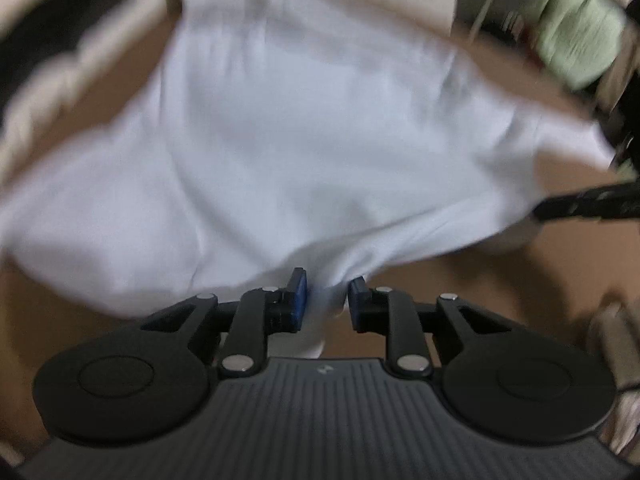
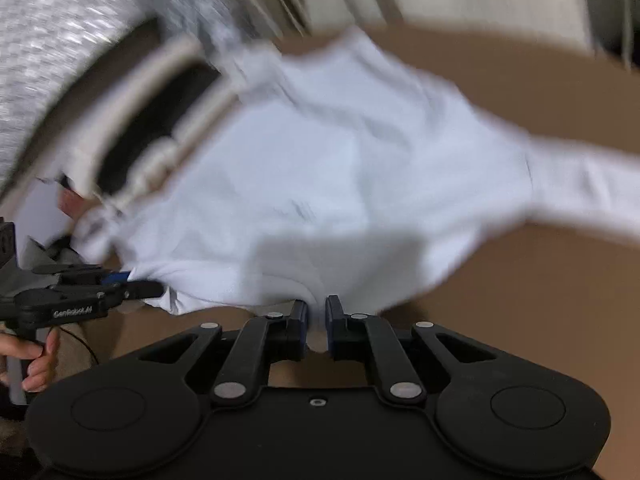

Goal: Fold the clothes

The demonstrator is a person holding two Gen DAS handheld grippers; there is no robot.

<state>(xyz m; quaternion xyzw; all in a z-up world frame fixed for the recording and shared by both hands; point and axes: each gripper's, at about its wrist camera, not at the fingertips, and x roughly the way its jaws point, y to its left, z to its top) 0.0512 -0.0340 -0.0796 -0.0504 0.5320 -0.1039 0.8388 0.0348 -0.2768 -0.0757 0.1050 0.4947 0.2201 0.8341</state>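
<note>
Fabric of white shirt (image 1: 280,140) pinched by left gripper (image 1: 327,296) and right gripper (image 2: 317,320)

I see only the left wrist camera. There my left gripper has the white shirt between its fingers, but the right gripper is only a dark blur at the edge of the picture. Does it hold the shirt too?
Observer: Yes. In the right wrist view the right gripper is shut on the near edge of the white shirt.
Operator: Good. Where does the sleeve on that side go?
Observer: One long sleeve stretches out to the right, over the brown surface. The blur hides whether it rests on the surface or hangs above it.
</note>
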